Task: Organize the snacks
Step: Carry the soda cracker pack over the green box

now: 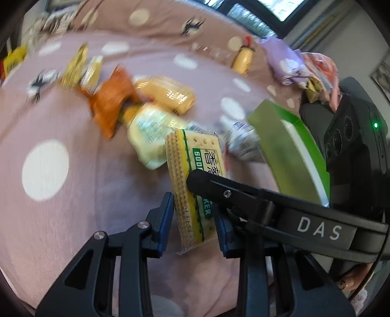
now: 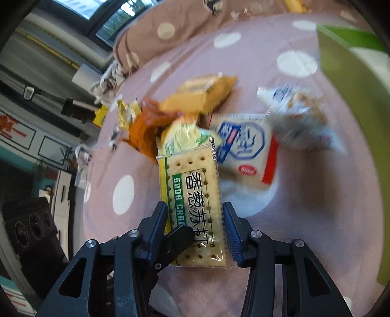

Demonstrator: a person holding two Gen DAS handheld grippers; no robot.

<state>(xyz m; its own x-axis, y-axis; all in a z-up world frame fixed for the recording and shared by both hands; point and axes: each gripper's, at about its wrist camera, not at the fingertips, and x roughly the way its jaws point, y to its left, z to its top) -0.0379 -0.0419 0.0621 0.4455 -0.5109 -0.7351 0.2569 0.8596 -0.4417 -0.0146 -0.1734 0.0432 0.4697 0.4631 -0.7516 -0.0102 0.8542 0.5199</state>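
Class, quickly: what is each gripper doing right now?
Left gripper: closed on the soda cracker pack.
Right gripper: closed on the same pack.

It was a home bedroom: a bed with pink polka-dot bedding, a matching pillow, a window beyond its far edge.

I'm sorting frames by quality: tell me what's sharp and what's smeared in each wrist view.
Left wrist view: soda cracker pack fairly sharp, orange bag and bedspread motion-smeared. Right wrist view: cracker print crisp, white packets behind it blurred.
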